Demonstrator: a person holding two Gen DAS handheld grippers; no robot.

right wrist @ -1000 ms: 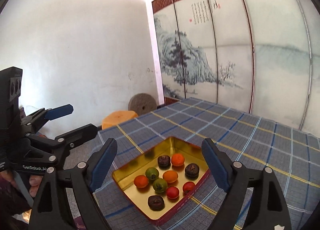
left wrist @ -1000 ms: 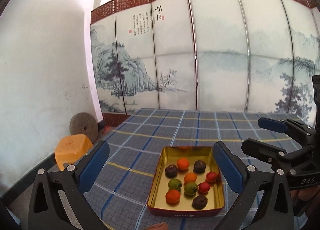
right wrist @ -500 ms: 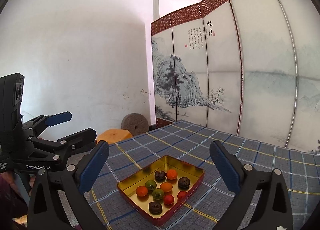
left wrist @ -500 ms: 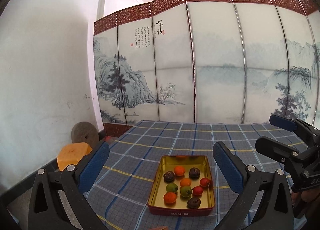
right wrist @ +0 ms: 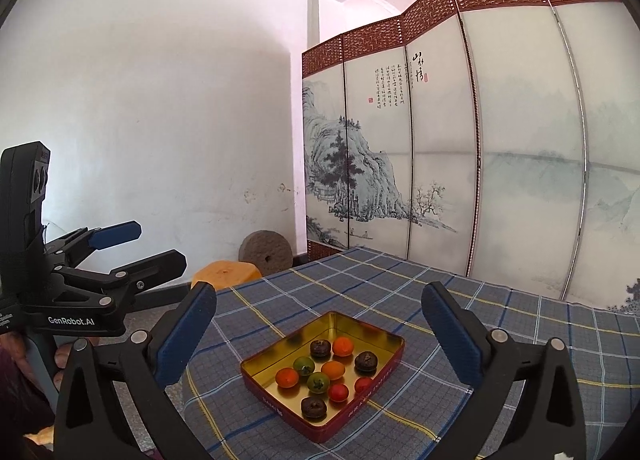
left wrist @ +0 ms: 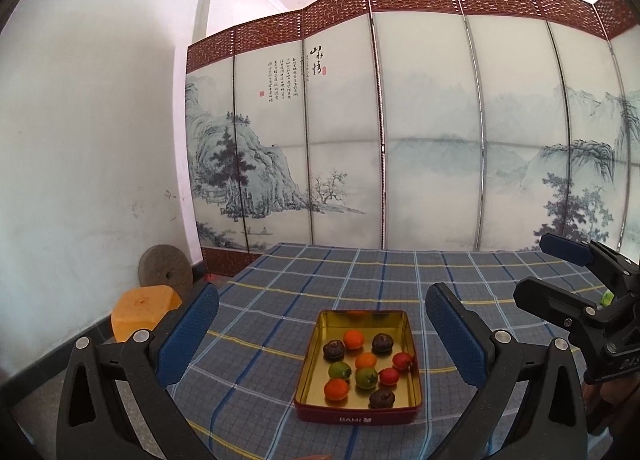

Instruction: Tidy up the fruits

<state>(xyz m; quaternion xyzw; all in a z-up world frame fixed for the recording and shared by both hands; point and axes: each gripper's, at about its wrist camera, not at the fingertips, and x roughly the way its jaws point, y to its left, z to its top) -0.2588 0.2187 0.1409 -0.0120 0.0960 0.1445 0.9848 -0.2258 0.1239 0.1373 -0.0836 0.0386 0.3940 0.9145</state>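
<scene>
We see the fruit tin (left wrist: 357,404) ahead between both grippers (nine fruits inside) | left gripper (left wrist: 320,334) wide open, empty | right gripper (right wrist: 320,324) jaws just opened wide, empty

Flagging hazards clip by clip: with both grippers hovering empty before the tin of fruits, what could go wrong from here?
1. The small round fruits sit packed together in the shallow gold tin tray; wide jaws may nudge neighbours.
2. The open left gripper and open right gripper face the same tin and could collide.
</scene>
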